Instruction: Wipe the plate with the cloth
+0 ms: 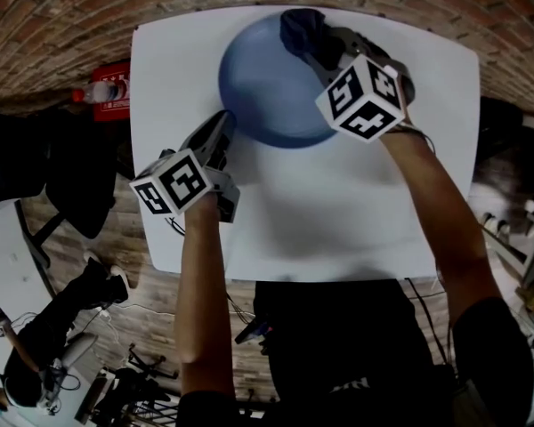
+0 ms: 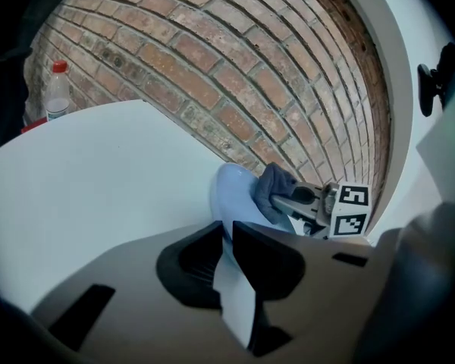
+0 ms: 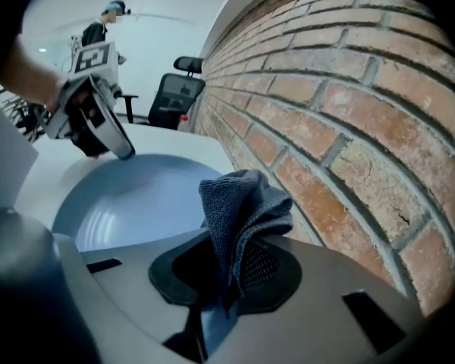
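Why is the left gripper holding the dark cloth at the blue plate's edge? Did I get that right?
Not quite. The dark cloth is clamped in the right gripper, not the left, at the blue plate's edge; the right gripper view shows it. The left gripper pinches the plate's rim instead.

The near half of the white worktop (image 1: pixel 338 221) lies bare. The blue plate (image 1: pixel 267 87) stands at its far edge, near the brick wall (image 3: pixel 349 89).

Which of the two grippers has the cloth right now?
The right gripper: its jaws clamp the dark blue cloth over the far rim of the blue plate. The left gripper grips the plate's near-left edge instead.
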A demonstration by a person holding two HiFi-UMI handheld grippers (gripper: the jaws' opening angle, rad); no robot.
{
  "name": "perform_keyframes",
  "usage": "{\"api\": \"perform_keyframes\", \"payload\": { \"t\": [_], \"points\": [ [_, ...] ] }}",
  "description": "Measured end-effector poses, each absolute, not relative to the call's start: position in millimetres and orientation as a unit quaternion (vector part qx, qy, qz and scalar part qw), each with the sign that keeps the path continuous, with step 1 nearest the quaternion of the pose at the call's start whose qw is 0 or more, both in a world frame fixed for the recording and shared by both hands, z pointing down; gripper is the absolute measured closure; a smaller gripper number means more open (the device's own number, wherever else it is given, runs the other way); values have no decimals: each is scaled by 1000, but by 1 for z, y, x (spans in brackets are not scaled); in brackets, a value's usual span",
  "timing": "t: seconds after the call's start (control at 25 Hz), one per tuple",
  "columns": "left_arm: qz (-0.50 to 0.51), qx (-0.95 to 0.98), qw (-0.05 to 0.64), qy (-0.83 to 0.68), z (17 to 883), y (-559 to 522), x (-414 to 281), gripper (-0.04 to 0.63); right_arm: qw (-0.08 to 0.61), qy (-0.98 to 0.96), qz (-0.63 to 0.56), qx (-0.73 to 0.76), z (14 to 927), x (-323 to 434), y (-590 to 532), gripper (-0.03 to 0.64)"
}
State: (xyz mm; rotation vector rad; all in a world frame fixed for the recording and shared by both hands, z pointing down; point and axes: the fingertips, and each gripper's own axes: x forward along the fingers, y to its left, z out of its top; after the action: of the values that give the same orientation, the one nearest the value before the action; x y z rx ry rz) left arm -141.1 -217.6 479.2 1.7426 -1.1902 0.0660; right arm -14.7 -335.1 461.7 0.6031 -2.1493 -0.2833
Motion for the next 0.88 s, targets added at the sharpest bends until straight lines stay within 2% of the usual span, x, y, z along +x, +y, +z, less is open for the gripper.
{"api": "perform_keyframes", "payload": {
  "t": [0.2, 0.28, 0.44, 0.88],
  "points": [
    [29, 718, 492, -492, 479, -218, -141, 551, 316, -928, -2, 198, 437, -79, -290, 540],
    [29, 717, 493, -492, 479, -218, -141, 551, 299, -936, 62, 176, 445, -102, -271, 540],
    [31, 719, 491, -492, 478, -218, -140, 551, 332, -926, 109, 143, 478, -124, -245, 541],
    [40, 723, 485, -491, 479, -218, -140, 551, 394, -911, 16, 119, 486, -119, -246, 541]
  ]
}}
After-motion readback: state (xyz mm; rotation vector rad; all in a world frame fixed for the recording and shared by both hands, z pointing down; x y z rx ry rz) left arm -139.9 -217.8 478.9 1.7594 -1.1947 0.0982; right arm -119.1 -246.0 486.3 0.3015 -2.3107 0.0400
